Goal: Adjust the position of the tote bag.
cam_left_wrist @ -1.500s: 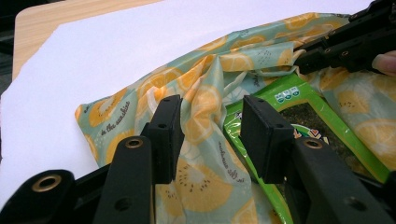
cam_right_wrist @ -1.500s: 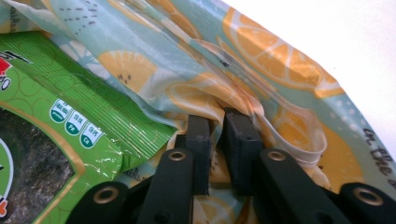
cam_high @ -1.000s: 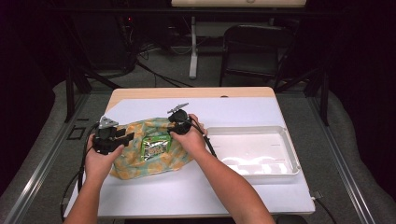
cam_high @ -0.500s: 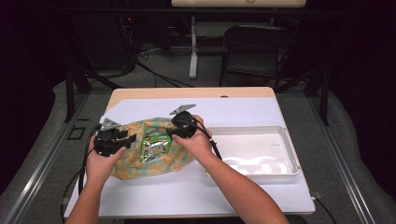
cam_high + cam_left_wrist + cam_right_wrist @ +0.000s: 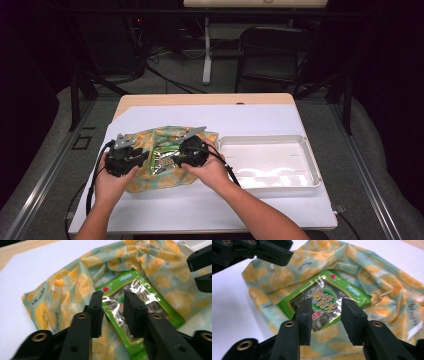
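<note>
Grippers, left (image 5: pixel 141 159) and right (image 5: pixel 176 161), hover with jaws parted, gripping nothing, over a green snack packet (image 5: pixel 162 158) on lemon-print cloth (image 5: pixel 150 177) at centre-left of the high view.

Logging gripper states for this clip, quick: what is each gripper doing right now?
Left gripper: open, jaws over the green snack packet, holding nothing.
Right gripper: open, jaws either side of the packet on the orange-print cloth, holding nothing.

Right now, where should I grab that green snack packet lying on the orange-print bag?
Probably by a flat sealed edge of the green snack packet. It lies flat on the orange-print bag, so bring the right gripper in low from the near end, one jaw sliding underneath.
</note>
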